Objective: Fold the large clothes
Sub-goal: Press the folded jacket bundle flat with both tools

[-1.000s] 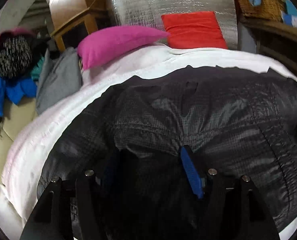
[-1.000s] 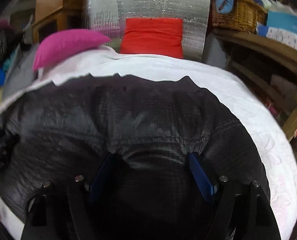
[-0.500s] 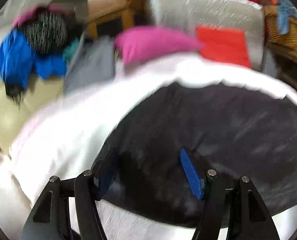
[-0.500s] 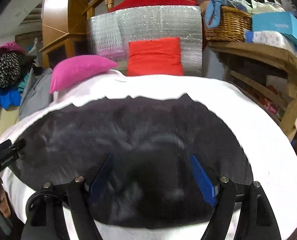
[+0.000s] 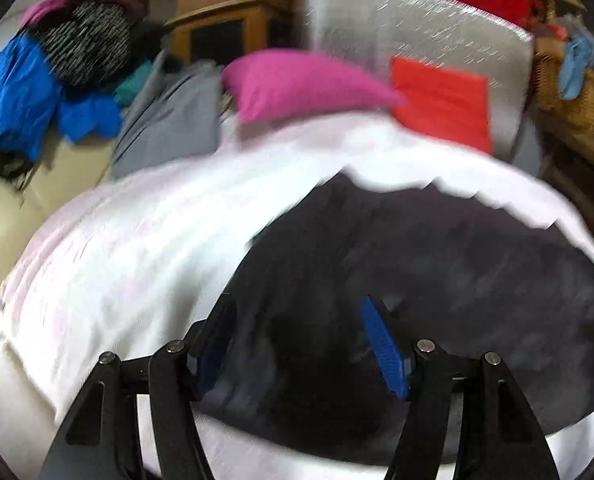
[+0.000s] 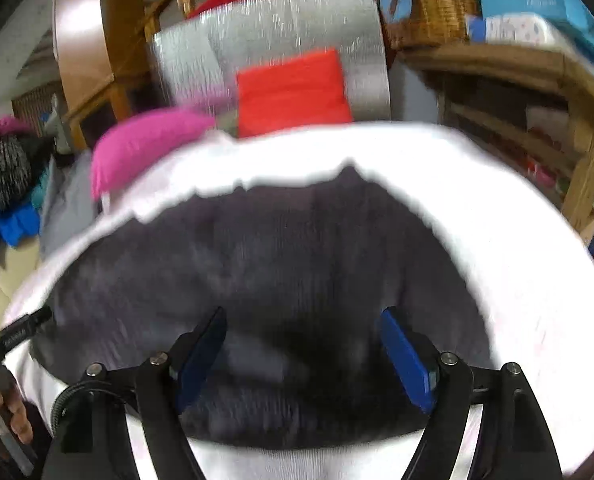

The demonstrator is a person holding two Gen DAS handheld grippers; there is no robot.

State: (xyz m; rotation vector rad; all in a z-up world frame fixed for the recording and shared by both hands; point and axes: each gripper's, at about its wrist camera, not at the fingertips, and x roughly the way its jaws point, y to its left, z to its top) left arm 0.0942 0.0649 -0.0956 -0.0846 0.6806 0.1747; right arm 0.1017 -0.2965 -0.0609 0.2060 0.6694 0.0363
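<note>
Clothes pile (image 5: pixel 57 80) sat far left of jacket (image 5: pixel 437 280). Pink pillow (image 5: pixel 297 80) lay beyond jacket's far edge, red cushion (image 5: pixel 441 104) right of pillow. Jacket lay spread on white sheet (image 5: pixel 137 248), dark, folded compact. Left gripper (image 5: pixel 297 344) hovered over jacket's left near part, jaws wide, holding nothing. Right gripper (image 6: pixel 305 352) hovered over jacket's near middle, jaws wide, empty. Basket (image 6: pixel 429 12) stood far right beyond jacket. Risk: slippery shell might slide open if next pinch caught only top layer; blur hid the edges.
</note>
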